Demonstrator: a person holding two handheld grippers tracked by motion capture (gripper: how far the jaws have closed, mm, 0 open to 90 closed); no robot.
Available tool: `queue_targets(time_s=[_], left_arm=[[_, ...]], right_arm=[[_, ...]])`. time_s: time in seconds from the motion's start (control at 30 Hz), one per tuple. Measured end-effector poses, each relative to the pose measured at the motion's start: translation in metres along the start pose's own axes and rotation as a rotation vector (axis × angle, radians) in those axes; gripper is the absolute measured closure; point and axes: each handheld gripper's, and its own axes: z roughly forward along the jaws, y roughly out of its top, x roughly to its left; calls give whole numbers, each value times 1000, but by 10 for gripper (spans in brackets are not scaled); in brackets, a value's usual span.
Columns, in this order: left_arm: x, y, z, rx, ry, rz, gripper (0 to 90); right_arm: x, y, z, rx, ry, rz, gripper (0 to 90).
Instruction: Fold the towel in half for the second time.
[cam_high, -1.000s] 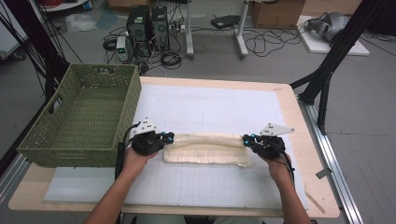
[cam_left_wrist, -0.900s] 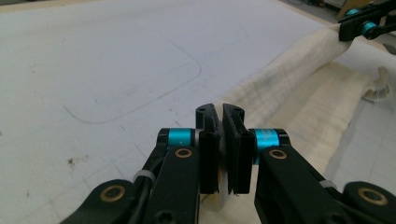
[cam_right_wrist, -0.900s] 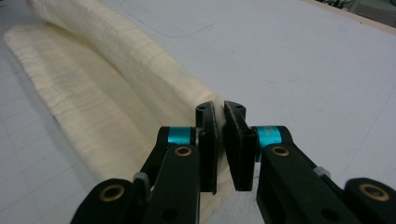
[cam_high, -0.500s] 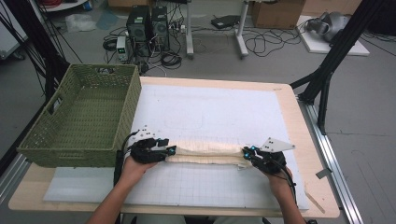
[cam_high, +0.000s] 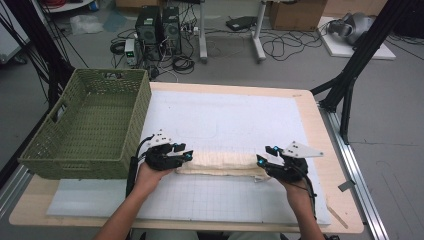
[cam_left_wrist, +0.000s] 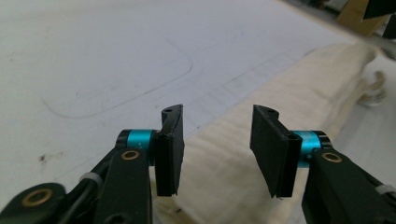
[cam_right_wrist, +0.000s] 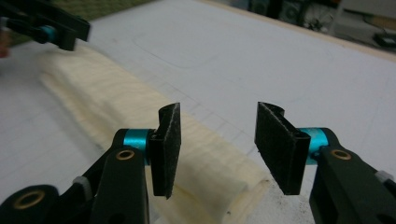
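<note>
cream folded towel roll (cam_high: 220, 164) could spring loose: my left gripper (cam_high: 186, 155) and right gripper (cam_high: 260, 162), jaws just opened, hold nothing.

towel's near end (cam_left_wrist: 224, 186): cut off by the bottom edge
far gripper (cam_right_wrist: 51, 28): blurred, cropped at the corner

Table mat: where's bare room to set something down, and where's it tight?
Free: the white mat beyond the folded towel, up to the far table edge, and the near strip between the forearms. The green basket is empty too. Tight: the towel line, with the left gripper and right gripper open at its two ends.
</note>
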Motion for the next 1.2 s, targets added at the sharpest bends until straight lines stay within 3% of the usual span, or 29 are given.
queue_targets(time_s=[0.1, 0.2, 0.27, 0.33, 0.5, 0.73, 0.77, 0.93, 1.1, 1.2], left_arm=[[0, -2, 3, 35, -1, 7, 578], [-3, -2, 4, 51, -4, 20, 589], [-3, -4, 4, 55, -7, 26, 589], [-4, -8, 4, 51, -16, 16, 601], [-8, -13, 6, 107, -34, 35, 713], [-15, -16, 6, 148, -5, 109, 780], [-15, -16, 5, 152, -3, 107, 788], [-14, -19, 1, 150, -4, 112, 802], [-15, -19, 0, 147, 3, 116, 801], [-15, -19, 0, 141, 3, 103, 800]], right_arm=[[0, 1, 18, 47, -46, 24, 526], [1, -3, 34, 140, -26, -18, 482], [4, -8, 39, 167, 4, -39, 475], [8, -12, 38, 172, 20, -41, 470], [9, -25, 32, 185, 28, -20, 487], [13, -34, 24, 195, -2, -61, 495], [12, -34, 23, 197, -8, -78, 494], [8, -37, 19, 189, -22, -59, 492], [1, -41, 11, 193, -37, -4, 493], [2, -41, 12, 197, -45, -14, 495]])
